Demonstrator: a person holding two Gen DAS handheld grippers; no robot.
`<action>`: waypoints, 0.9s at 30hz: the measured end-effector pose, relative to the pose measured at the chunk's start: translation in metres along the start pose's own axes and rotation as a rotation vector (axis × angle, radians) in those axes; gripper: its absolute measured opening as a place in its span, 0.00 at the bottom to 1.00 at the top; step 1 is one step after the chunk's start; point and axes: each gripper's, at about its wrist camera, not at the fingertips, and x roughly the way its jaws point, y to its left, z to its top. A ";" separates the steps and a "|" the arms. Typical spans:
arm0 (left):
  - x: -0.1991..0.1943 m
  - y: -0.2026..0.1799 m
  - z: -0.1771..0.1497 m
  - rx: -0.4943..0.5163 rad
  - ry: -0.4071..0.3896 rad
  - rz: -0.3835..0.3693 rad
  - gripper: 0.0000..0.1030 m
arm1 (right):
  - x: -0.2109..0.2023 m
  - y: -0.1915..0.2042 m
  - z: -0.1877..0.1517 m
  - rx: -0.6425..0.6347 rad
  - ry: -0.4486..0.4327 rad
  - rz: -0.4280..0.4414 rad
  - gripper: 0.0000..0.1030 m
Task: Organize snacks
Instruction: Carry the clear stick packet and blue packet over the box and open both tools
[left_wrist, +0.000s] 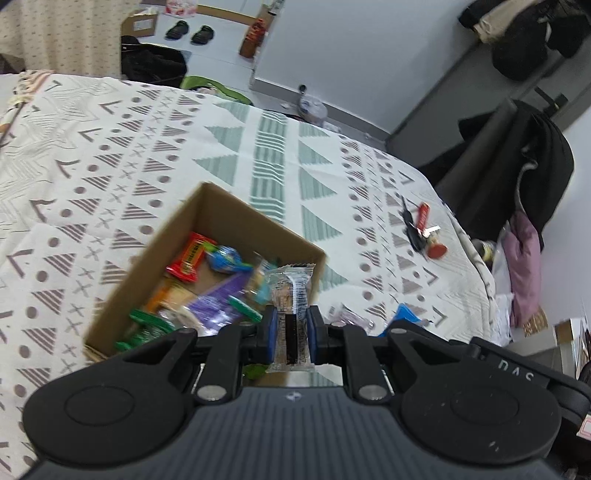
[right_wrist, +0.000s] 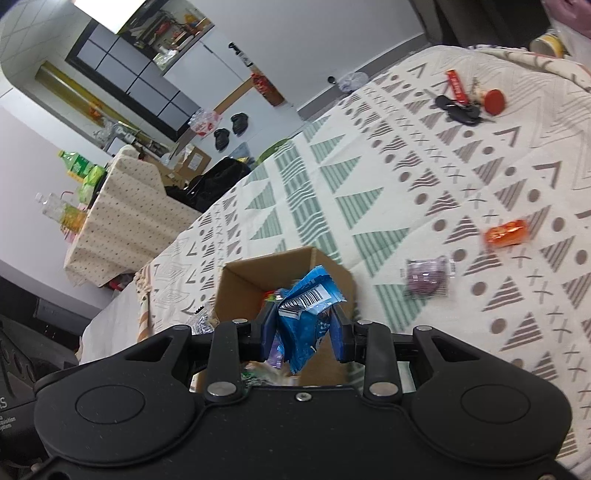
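A brown cardboard box (left_wrist: 110, 306) (right_wrist: 236, 284) sits on the patterned bedspread and holds several bright snack packs (left_wrist: 192, 258). My left gripper (left_wrist: 291, 317) is shut on a clear-wrapped dark snack bar (left_wrist: 290, 291), held upright just over the box's right rim. My right gripper (right_wrist: 304, 328) is shut on a crumpled blue packet (right_wrist: 306, 306) with a barcode, above the box opening. Loose on the bedspread in the right wrist view lie a purple snack (right_wrist: 428, 277) and an orange snack (right_wrist: 506, 232).
Keys with a red tag and a red round item (left_wrist: 424, 229) (right_wrist: 465, 99) lie toward the bed's far corner. A blue wrapper (left_wrist: 404, 314) and a pale packet (left_wrist: 351, 317) rest right of the box. A dark chair with clothes (left_wrist: 517, 162) stands beside the bed.
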 end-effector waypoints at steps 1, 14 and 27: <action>-0.002 0.005 0.002 -0.004 -0.001 0.003 0.15 | 0.002 0.004 -0.001 -0.004 0.003 0.004 0.29; -0.009 0.048 0.008 -0.039 0.044 0.045 0.17 | 0.028 0.038 -0.015 -0.029 0.041 0.042 0.29; -0.006 0.057 0.009 -0.069 0.067 0.090 0.62 | 0.026 0.040 -0.017 -0.027 0.058 0.034 0.39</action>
